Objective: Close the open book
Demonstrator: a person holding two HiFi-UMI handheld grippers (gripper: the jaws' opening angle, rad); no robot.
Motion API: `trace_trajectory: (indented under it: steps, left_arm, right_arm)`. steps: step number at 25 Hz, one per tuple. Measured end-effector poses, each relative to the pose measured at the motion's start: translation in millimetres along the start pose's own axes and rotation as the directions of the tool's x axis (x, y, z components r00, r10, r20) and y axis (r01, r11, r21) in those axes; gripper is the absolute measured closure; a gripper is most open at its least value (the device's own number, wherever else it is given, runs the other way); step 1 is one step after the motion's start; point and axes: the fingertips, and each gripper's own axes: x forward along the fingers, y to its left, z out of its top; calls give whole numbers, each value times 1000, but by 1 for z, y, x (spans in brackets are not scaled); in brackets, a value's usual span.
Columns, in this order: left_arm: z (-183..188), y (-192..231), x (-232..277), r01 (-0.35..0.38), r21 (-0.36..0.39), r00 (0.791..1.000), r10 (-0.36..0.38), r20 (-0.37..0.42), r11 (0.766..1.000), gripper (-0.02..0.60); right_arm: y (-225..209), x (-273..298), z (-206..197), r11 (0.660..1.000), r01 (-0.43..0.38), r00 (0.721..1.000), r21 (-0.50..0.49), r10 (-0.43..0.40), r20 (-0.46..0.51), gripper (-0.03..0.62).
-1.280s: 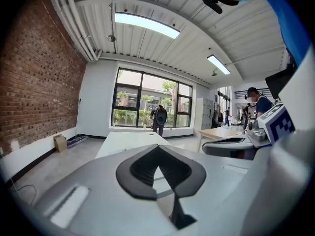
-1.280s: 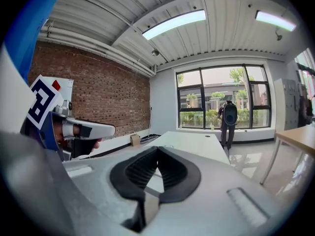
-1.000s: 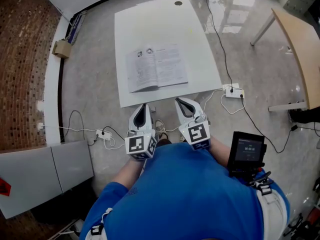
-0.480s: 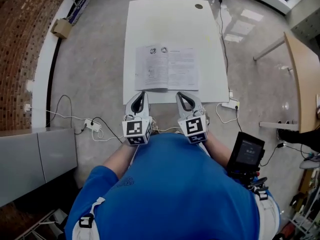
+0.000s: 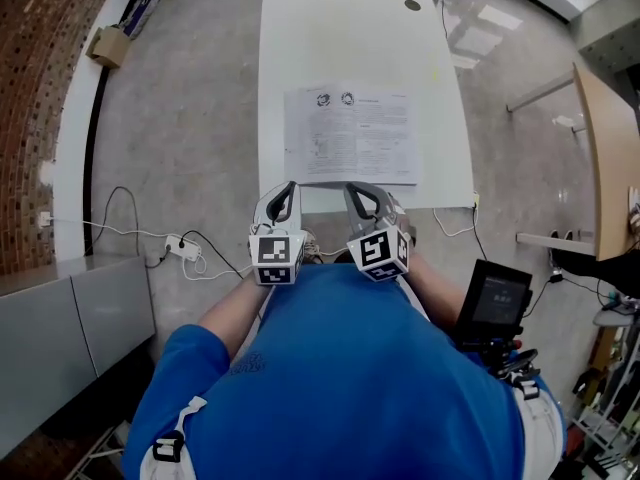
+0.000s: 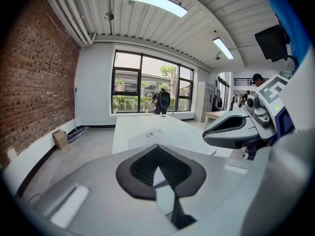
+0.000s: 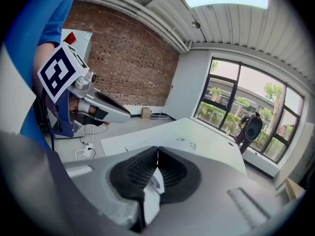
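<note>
Since the earlier frames both grippers have been carried forward, so that their tips are now over the near edge of the table (image 5: 300, 38), where before they were held short of it. The left gripper (image 5: 284, 192) is seen with its jaws brought together and nothing is held between them. The right gripper (image 5: 361, 194) is likewise closed and empty. The two are held side by side, a little apart, both pointed toward the book (image 5: 350, 136). The book lies open and flat on the white table just ahead of the tips, untouched, with its printed pages turned upward and its near side close to the table's near edge. The far half of the table is bare apart from a small dark disc (image 5: 413, 5). On the grey floor (image 5: 190, 138) to the left of the grippers a power strip (image 5: 182, 248) and its cable are seen. A cardboard box (image 5: 107, 45) is set farther off against the brick wall (image 5: 40, 98). The edge of a wooden desk (image 5: 603, 138) is shown at the right. A black screen (image 5: 496, 299) is seen at the person's right side.
</note>
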Motion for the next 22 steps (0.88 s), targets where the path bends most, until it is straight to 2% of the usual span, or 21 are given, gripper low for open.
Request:
trace_trajectory:
  steps: [10, 14, 17, 22]
  left_arm:
    - [-36, 23, 19, 69, -20, 996, -71, -57, 997, 577]
    - [-48, 29, 23, 79, -31, 993, -82, -81, 996, 577]
    - [-62, 33, 24, 76, -47, 991, -81, -109, 996, 577]
    - [-80, 39, 25, 66, -65, 987, -75, -142, 996, 577]
  right_arm:
    - [29, 49, -13, 988, -7, 993, -157, -11, -114, 587]
    - [40, 64, -18, 972, -32, 987, -232, -6, -162, 547]
    - [53, 75, -22, 944, -71, 979, -323, 3, -205, 495]
    - [68, 96, -42, 867, -122, 967, -483, -5, -253, 430]
